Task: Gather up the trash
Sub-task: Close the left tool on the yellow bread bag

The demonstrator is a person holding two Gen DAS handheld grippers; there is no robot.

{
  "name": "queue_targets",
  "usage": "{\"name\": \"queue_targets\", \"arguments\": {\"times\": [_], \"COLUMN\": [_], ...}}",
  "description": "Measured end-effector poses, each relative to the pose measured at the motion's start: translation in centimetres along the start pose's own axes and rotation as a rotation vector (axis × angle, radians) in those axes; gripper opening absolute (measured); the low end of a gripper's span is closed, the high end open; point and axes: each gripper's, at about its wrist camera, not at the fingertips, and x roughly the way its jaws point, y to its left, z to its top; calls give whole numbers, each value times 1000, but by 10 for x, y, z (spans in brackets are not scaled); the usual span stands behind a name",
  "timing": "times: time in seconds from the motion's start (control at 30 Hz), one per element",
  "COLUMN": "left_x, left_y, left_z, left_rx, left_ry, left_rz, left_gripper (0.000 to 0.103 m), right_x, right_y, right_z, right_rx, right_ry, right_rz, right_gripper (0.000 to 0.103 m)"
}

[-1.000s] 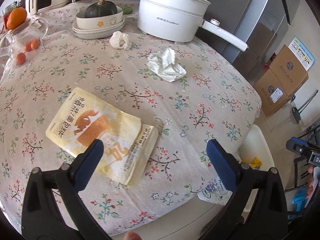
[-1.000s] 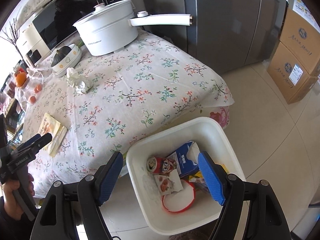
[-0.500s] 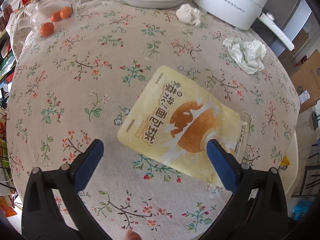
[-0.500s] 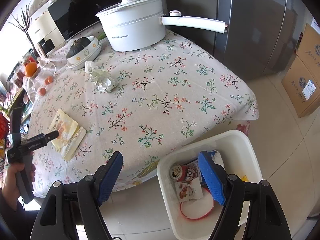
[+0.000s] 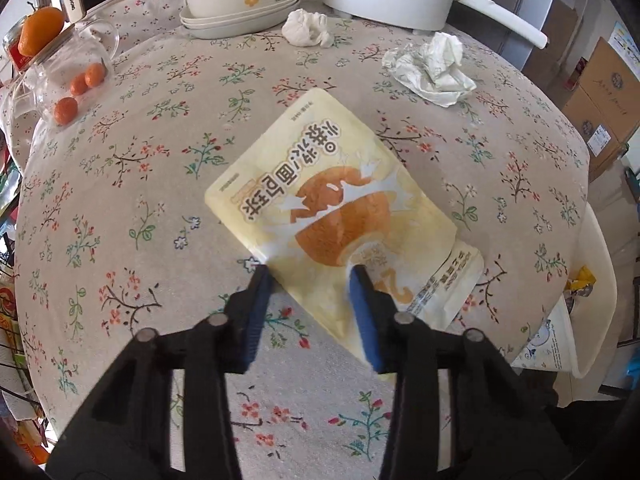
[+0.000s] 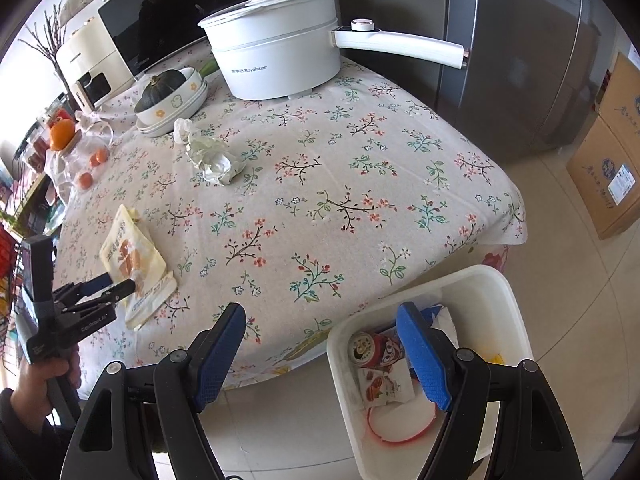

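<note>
A yellow snack pouch (image 5: 340, 216) lies flat on the floral tablecloth; it also shows in the right wrist view (image 6: 134, 258). My left gripper (image 5: 310, 280) has its jaws narrowed around the pouch's near edge, its fingertips (image 5: 262, 280) touching it. Two crumpled tissues (image 5: 430, 68) (image 5: 306, 28) lie farther back. My right gripper (image 6: 320, 320) is open and empty, above the table's edge and the white trash bin (image 6: 496, 300), which holds a can, wrappers and a lid.
A white electric pot (image 6: 276, 60) with a long handle, a bowl with a squash (image 6: 170, 92), a glass jar with oranges (image 5: 68, 76) and a microwave (image 6: 168, 20) stand at the table's back. Cardboard boxes (image 6: 612, 160) and a fridge stand on the right.
My left gripper has come down onto the pouch and its jaws have closed from wide open to narrow around the near edge. The right gripper has drifted left over the bin.
</note>
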Motion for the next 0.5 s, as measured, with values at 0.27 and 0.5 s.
{"name": "queue_targets", "arguments": {"times": [0.27, 0.5], "left_x": [-3, -17], "left_y": [14, 40], "left_z": [-2, -5], "left_rx": [-62, -169], "left_ry": [9, 1], "left_rz": [-73, -163], "left_gripper": [2, 2], "right_x": [5, 8], "right_y": [12, 18], "right_z": [4, 11], "right_rx": [40, 64], "right_ry": [-4, -17], "right_rz": [36, 54], "right_gripper": [79, 79]}}
